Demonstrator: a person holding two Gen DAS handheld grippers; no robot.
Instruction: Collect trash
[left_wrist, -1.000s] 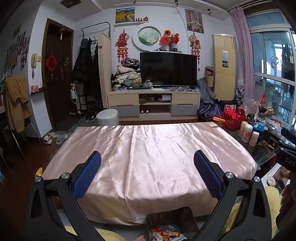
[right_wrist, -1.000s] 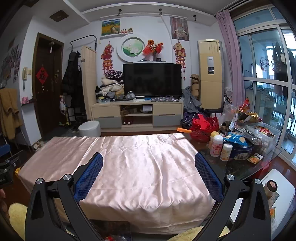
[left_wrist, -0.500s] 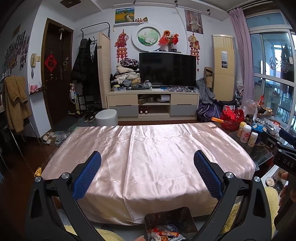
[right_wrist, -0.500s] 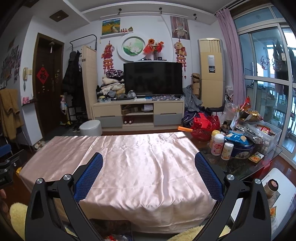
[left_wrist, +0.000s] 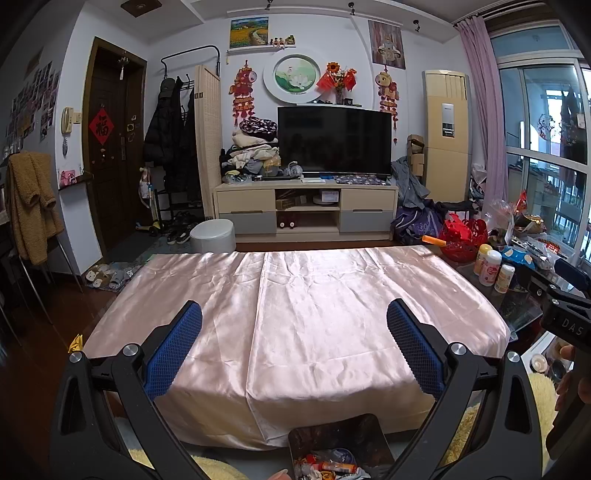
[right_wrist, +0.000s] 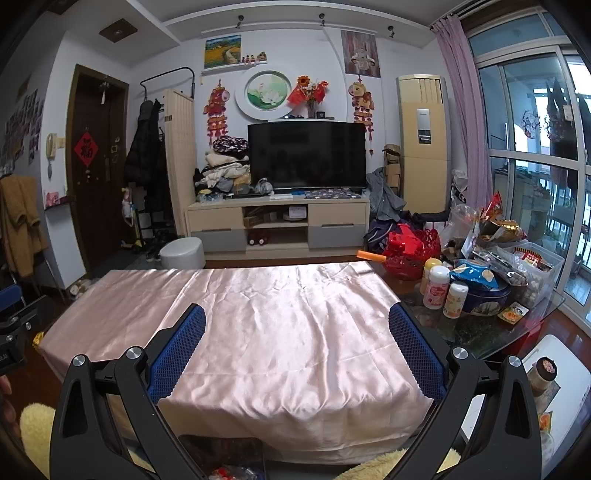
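Holding nothing, the left gripper and right gripper both gape wide apart. Trash sits in the dark bin just below. Farther out, the pink cloth shows no scraps, so look slowly.

Home living room — television, coat rack, door

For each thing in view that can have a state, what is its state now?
Left tool: open, empty.
Right tool: open, empty.
Trash bin: open, wrappers inside.
Pink cloth: spread over the table, nothing on it.
TV: off.
Door: shut.
Three bottles: upright, capped.
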